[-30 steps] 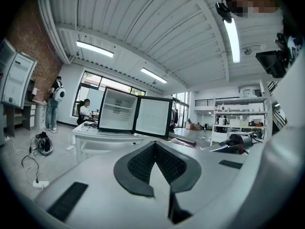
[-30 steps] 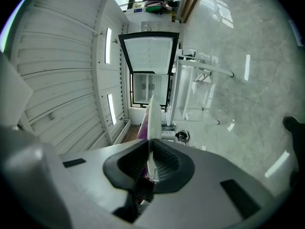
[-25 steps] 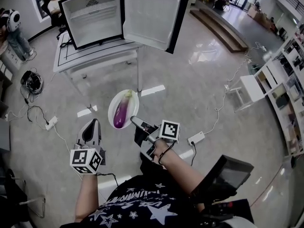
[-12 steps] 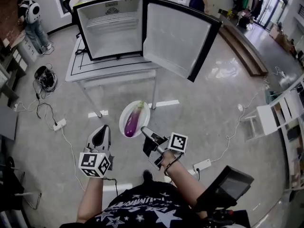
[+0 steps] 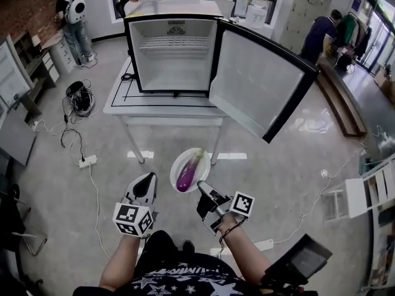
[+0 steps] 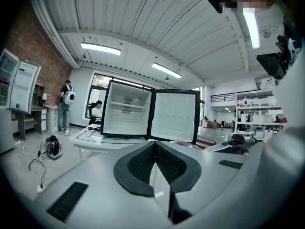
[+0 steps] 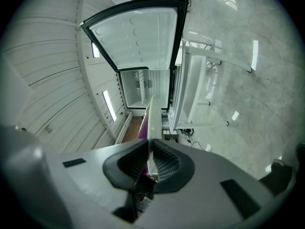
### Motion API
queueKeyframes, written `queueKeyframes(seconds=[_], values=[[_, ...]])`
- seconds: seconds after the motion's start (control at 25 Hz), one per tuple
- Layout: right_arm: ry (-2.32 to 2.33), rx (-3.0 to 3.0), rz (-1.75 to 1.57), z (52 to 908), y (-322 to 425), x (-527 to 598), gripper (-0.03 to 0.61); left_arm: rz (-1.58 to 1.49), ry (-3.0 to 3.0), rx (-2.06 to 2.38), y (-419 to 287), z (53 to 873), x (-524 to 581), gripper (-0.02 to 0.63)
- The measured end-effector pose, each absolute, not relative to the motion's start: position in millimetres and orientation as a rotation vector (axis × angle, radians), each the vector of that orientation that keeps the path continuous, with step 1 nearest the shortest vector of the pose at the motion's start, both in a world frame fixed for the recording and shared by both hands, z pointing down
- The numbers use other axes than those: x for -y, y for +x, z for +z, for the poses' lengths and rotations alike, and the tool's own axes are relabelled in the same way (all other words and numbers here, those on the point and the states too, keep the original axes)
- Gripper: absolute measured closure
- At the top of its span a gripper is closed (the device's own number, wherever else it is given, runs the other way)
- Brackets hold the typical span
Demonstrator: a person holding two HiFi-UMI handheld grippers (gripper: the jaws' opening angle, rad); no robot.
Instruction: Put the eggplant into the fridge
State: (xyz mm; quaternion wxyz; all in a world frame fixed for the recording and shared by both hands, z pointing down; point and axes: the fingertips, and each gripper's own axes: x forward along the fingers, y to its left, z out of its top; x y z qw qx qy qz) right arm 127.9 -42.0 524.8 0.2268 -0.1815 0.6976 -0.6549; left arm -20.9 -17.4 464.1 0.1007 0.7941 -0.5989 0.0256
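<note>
Now the right gripper, forearm stretched forward, clamps the plate by its rim, with the eggplant on it — the left gripper is level alongside, closed and empty.

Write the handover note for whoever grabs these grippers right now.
Left claw: shut, empty, held beside the plate.
Right claw: shut on the rim of the white plate, which carries the eggplant above the floor.
Fridge: on the white table ahead, door swung open, inside looks empty.
Done: eggplant up on its plate, fridge open.
Left to do: carry it over and set it inside the fridge.
</note>
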Motion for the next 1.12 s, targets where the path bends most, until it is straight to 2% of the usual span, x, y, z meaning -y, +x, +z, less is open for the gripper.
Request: queueKeyframes(seconds=[0.48, 1.12], values=[[-0.584, -1.913, -1.789, 533, 116, 91, 0.555, 0.051, 2.385, 1.699, -36, 474, 85, 0.604], [-0.624, -1.906, -1.742, 518, 33, 202, 0.555, 0.003, 2.392, 1.65, -125, 467, 196, 0.606]])
